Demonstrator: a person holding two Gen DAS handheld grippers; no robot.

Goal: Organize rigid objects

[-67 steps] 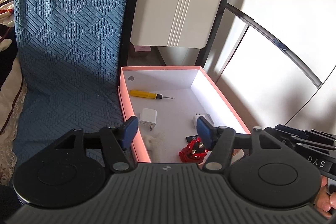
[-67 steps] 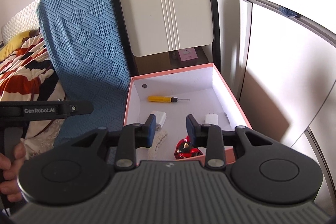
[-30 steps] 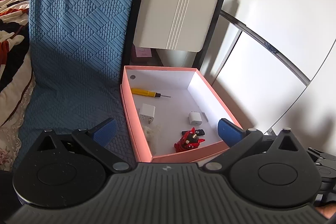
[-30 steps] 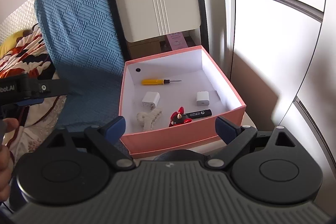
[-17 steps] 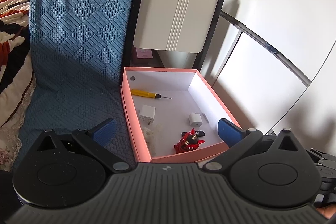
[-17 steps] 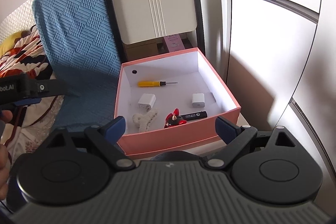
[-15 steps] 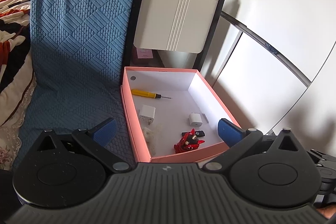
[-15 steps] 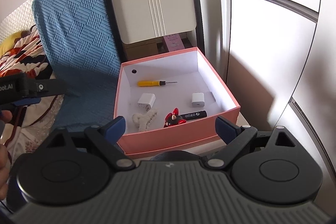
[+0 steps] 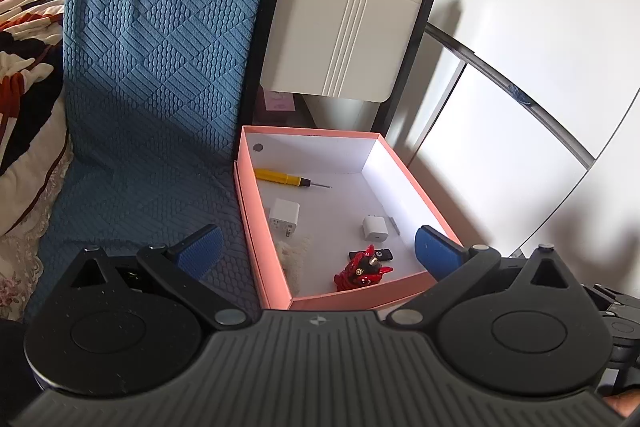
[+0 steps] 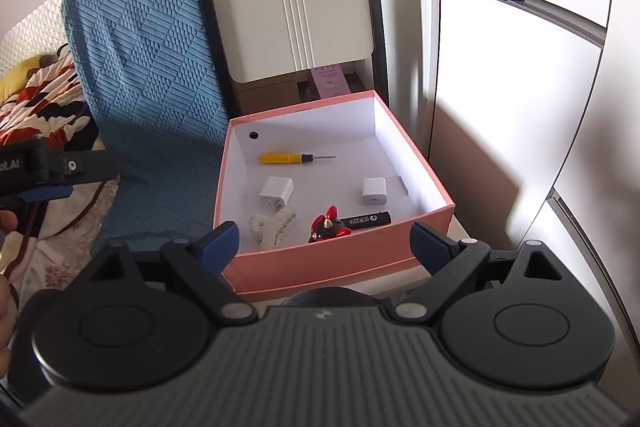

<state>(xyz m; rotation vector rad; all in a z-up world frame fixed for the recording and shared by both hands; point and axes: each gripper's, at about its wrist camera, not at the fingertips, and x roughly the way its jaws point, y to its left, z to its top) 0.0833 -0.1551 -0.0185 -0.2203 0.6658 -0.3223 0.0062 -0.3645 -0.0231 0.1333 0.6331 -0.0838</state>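
Both hand-held grippers hang back from the pink box point(image 10: 320, 267), left hand-held gripper point(image 9: 320, 251) spread wide and empty, right hand-held gripper point(image 10: 324, 241) likewise spread, nothing between its fingers. Everything in sight lies inside the box: screwdriver point(image 10: 294, 158) at the back, two chargers point(image 10: 276, 195) point(image 10: 374, 191) mid-floor, white clip point(image 10: 272, 223), red toy point(image 10: 328, 227) touching the battery point(image 10: 366, 219) near the front wall. Task looks about finished (nothing loose visible outside the box); maybe tidying inside remains.
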